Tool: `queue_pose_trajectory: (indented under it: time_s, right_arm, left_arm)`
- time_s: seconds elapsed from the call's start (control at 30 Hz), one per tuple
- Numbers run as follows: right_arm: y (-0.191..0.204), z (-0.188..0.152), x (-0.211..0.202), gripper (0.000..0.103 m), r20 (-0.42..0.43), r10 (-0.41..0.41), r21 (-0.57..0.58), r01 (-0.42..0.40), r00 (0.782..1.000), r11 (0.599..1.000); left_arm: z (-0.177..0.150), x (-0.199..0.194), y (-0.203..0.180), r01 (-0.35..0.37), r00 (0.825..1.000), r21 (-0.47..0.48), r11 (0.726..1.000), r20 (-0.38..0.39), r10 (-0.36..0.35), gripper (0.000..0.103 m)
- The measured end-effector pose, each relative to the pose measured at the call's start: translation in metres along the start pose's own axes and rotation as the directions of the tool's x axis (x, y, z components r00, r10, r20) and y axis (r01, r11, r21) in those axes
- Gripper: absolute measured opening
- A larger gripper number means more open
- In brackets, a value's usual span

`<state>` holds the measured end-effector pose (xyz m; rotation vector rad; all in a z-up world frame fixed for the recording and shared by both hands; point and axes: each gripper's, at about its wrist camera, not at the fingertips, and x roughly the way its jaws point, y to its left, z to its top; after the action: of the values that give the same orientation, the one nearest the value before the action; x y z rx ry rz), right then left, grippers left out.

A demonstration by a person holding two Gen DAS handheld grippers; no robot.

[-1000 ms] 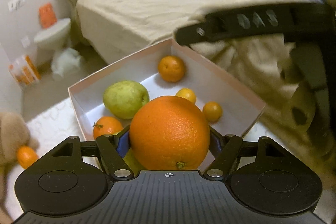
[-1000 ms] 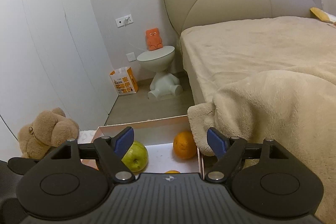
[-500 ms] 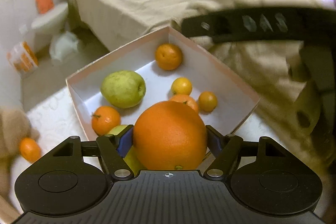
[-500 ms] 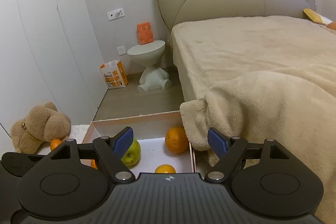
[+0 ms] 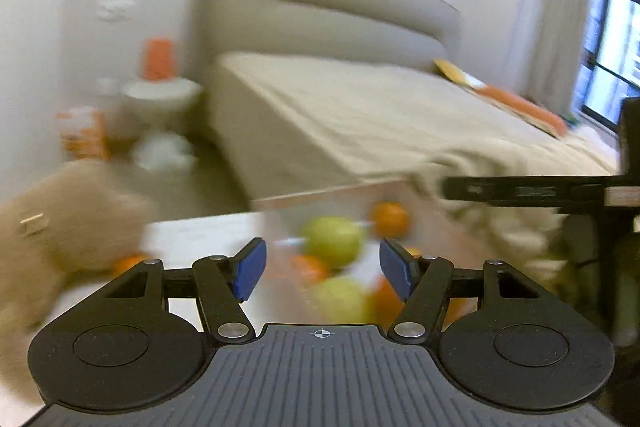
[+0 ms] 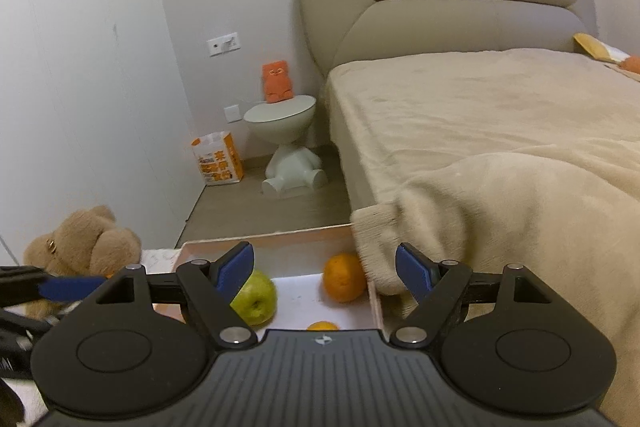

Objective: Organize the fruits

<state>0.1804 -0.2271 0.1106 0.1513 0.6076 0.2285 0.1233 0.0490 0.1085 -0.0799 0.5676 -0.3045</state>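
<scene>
Left gripper (image 5: 320, 269), jaws just narrowing on nothing, and right gripper (image 6: 324, 273), open and empty, over the box (image 6: 280, 241) of fruit; the stray orange (image 5: 128, 263) beside the bear (image 5: 68, 211) risks being nudged away.

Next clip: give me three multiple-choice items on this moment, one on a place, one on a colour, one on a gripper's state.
1. Where does the green pear lie?
A. in the shallow white box
B. on the beige bed
C. on the round bedside table

2. What colour is the toy on that table?
A. blue
B. orange
C. green

3. The left gripper is:
A. shut on an orange
B. open, holding nothing
C. out of view

A: pear inside the walls. B: orange figure. B: nothing between its blue pads.
</scene>
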Motion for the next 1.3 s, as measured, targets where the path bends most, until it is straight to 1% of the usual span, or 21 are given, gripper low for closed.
queue_pose_trajectory:
  time_s: [0.1,0.17,0.2,0.3,0.37,0.4,0.5,0.6,0.67,0.7,0.73,0.8,0.87,0.9,0.93,0.97,1.03,1.1,1.13,1.23,1.3]
  right_arm:
    - [0.025,-0.007,0.003,0.079,-0.046,0.054,-0.047,-0.056,0.998,0.997]
    - [0.047,-0.01,0.006,0.079,-0.07,0.071,-0.097,-0.077,0.995,0.992]
    - [0.058,-0.011,0.007,0.079,-0.078,0.075,-0.125,-0.084,0.994,0.989]
    - [0.099,-0.013,0.01,0.079,-0.105,0.089,-0.216,-0.11,0.99,0.97]
    - [0.125,-0.01,0.018,0.079,-0.142,0.111,-0.242,-0.143,0.984,0.96]
    - [0.135,-0.008,0.023,0.079,-0.163,0.122,-0.237,-0.159,0.979,0.958]
    - [0.168,0.001,0.047,0.079,-0.243,0.164,-0.183,-0.211,0.956,0.96]
    - [0.198,0.002,0.075,0.079,-0.296,0.177,-0.134,-0.224,0.939,0.965]
    - [0.216,0.0,0.1,0.079,-0.336,0.192,-0.107,-0.24,0.922,0.965]
    - [0.224,-0.002,0.113,0.078,-0.353,0.189,-0.1,-0.237,0.917,0.966]
    - [0.234,-0.005,0.128,0.077,-0.369,0.168,-0.104,-0.221,0.914,0.97]
    - [0.247,-0.011,0.149,0.073,-0.381,0.122,-0.133,-0.185,0.917,0.974]
    - [0.257,-0.018,0.167,0.065,-0.401,0.085,-0.168,-0.164,0.912,0.972]
    - [0.261,-0.021,0.175,0.062,-0.415,0.072,-0.18,-0.159,0.907,0.971]
    - [0.263,-0.025,0.18,0.055,-0.429,0.062,-0.185,-0.155,0.901,0.97]
    - [0.263,-0.027,0.182,0.048,-0.436,0.071,-0.18,-0.164,0.897,0.97]
    - [0.264,-0.028,0.179,0.04,-0.432,0.093,-0.175,-0.185,0.897,0.967]
    - [0.264,-0.028,0.166,0.04,-0.412,0.078,-0.207,-0.176,0.908,0.962]
    - [0.262,-0.028,0.156,0.04,-0.396,0.083,-0.22,-0.182,0.914,0.958]
    - [0.254,-0.025,0.121,0.04,-0.37,0.12,-0.229,-0.215,0.921,0.949]
    - [0.246,-0.031,0.092,0.04,-0.336,0.113,-0.253,-0.205,0.935,0.946]
  left_arm:
    - [-0.03,-0.02,0.041,-0.098,0.994,-0.088,0.991,0.047,0.103,0.067]
    - [-0.048,-0.022,0.068,-0.136,0.988,-0.162,0.977,0.048,0.145,0.067]
    - [-0.058,-0.021,0.079,-0.149,0.987,-0.195,0.97,0.036,0.159,0.067]
    - [-0.079,-0.014,0.102,-0.156,0.986,-0.261,0.953,0.01,0.164,0.067]
    - [-0.087,-0.014,0.109,-0.148,0.988,-0.276,0.95,0.009,0.156,0.067]
    - [-0.091,-0.014,0.109,-0.143,0.988,-0.275,0.951,0.01,0.152,0.067]
    - [-0.094,-0.017,0.106,-0.148,0.988,-0.25,0.957,0.012,0.156,0.067]
    - [-0.099,-0.017,0.106,-0.15,0.988,-0.254,0.956,0.003,0.156,0.067]
    - [-0.104,-0.016,0.109,-0.147,0.989,-0.272,0.951,-0.019,0.148,0.067]
    - [-0.106,-0.015,0.11,-0.154,0.988,-0.275,0.949,-0.032,0.151,0.067]
    - [-0.107,-0.014,0.11,-0.16,0.987,-0.276,0.948,-0.038,0.156,0.066]
    - [-0.108,-0.015,0.109,-0.165,0.986,-0.272,0.948,-0.036,0.161,0.064]
    - [-0.108,-0.015,0.109,-0.16,0.987,-0.277,0.948,-0.038,0.155,0.064]
    - [-0.109,-0.015,0.109,-0.16,0.987,-0.28,0.947,-0.042,0.155,0.064]
    - [-0.109,-0.014,0.11,-0.159,0.987,-0.281,0.946,-0.042,0.154,0.064]
    - [-0.109,-0.014,0.11,-0.159,0.987,-0.281,0.946,-0.041,0.153,0.064]
    - [-0.11,-0.014,0.11,-0.158,0.987,-0.283,0.946,-0.042,0.153,0.064]
    - [-0.109,-0.014,0.11,-0.158,0.987,-0.283,0.946,-0.042,0.153,0.064]
    - [-0.109,-0.014,0.11,-0.158,0.987,-0.283,0.946,-0.041,0.152,0.064]
    - [-0.109,-0.013,0.11,-0.159,0.987,-0.282,0.946,-0.041,0.154,0.064]
    - [-0.11,-0.015,0.11,-0.162,0.987,-0.281,0.946,-0.038,0.157,0.062]
